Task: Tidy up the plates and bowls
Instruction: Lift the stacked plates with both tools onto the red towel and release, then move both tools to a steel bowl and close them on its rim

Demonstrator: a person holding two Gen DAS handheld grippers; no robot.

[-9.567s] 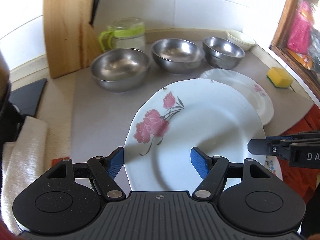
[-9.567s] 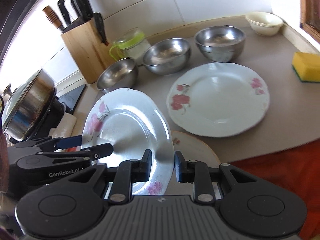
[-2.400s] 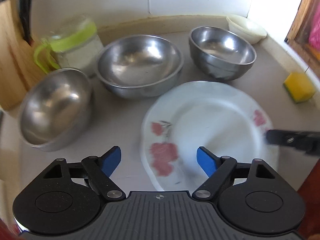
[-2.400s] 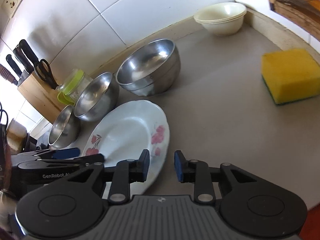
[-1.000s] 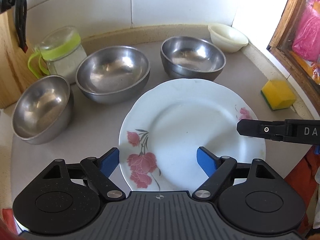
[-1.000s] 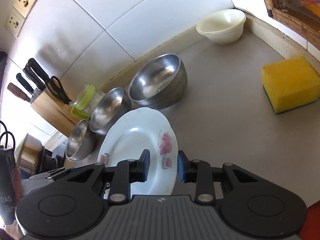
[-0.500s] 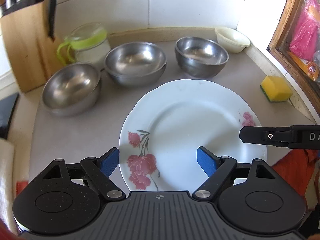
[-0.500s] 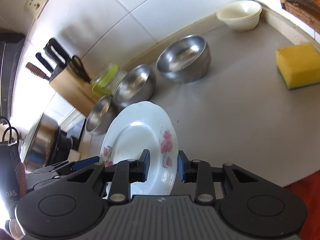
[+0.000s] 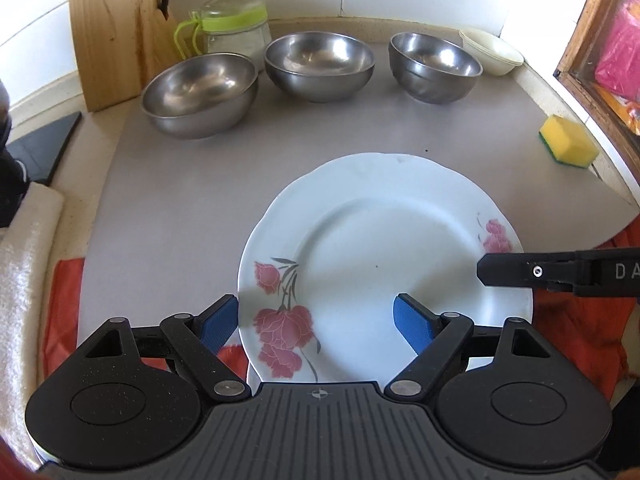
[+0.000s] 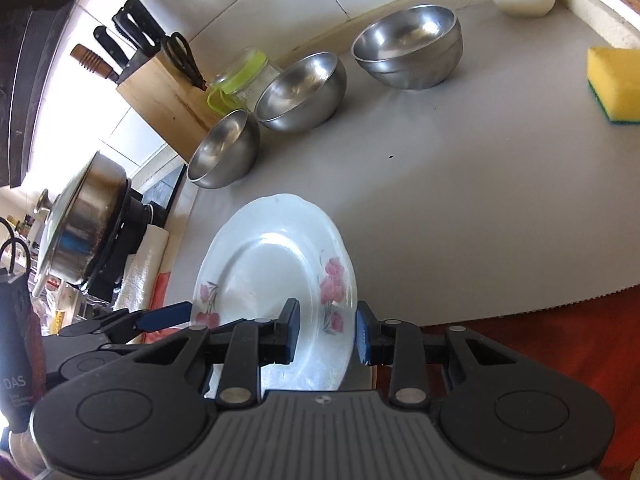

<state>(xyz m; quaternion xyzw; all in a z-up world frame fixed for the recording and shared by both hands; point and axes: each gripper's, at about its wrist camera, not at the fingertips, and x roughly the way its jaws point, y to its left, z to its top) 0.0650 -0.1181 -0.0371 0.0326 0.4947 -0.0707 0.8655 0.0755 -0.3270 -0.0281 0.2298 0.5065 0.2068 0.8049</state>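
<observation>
A white plate [image 9: 380,248] with pink flowers hangs level over the near edge of the grey mat [image 9: 160,208]. My right gripper [image 10: 326,332] is shut on the right rim of the plate [image 10: 272,264], one pad above and one below. My left gripper [image 9: 316,320] stands wide open at the plate's near-left rim, its left pad beside the edge and its right pad over the plate. Three steel bowls [image 9: 200,92] [image 9: 320,64] [image 9: 434,66] line the back. Stacked cream bowls [image 9: 492,54] sit in the far right corner. Under the plate a sliver of another dish [image 10: 370,374] shows.
A wooden knife block [image 9: 116,28] and a green-lidded jar [image 9: 232,24] stand at the back left. A yellow sponge [image 9: 568,142] lies by the window frame. A lidded pot [image 10: 88,216] and a white towel [image 9: 20,280] are on the left. Red cloth [image 9: 576,332] hangs at the counter's front.
Both grippers have carried the plate back from the bowls toward the counter's front edge. The bowls now look farther off. Neither gripper's opening has changed.
</observation>
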